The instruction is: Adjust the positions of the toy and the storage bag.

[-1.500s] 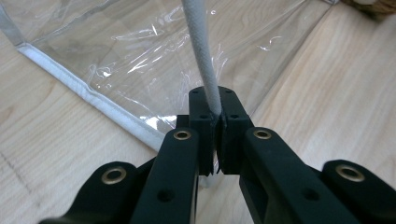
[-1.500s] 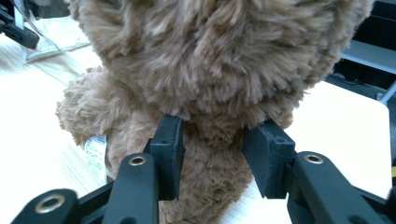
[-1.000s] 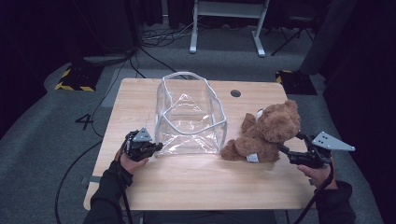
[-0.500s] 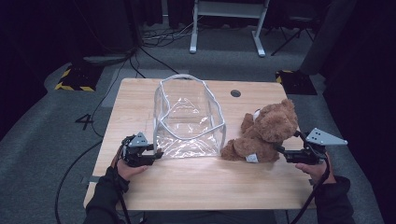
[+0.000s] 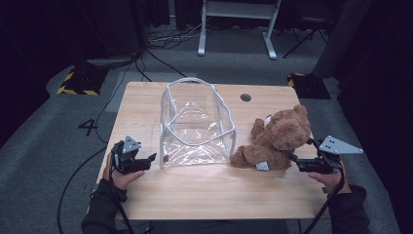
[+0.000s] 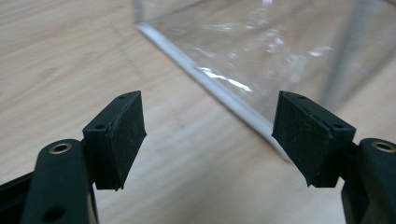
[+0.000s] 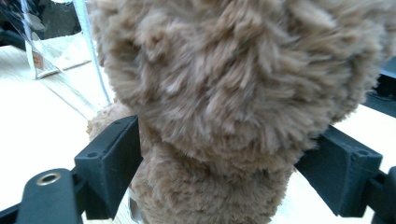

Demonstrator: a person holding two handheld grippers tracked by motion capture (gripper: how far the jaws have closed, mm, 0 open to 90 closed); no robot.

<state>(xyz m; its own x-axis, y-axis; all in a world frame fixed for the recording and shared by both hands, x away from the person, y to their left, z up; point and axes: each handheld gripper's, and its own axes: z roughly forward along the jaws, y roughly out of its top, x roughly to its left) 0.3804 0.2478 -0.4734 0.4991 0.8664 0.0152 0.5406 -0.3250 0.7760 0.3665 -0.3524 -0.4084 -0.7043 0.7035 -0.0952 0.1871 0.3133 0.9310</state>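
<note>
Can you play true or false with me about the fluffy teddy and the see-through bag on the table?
1. The fluffy brown teddy bear is inside the clear plastic bag. False: it lies on the light wooden table beside the bag, on the right.
2. The left claw is open. True: nothing sits between its jaws, and the bag's bottom edge lies just ahead.
3. The right claw has its jaws on either side of the teddy bear. True: the fur sits between them.
4. The clear bag is folded flat. False: it stands open with its white-edged rim up.
5. The teddy bear is blue. False: it is brown.
</note>
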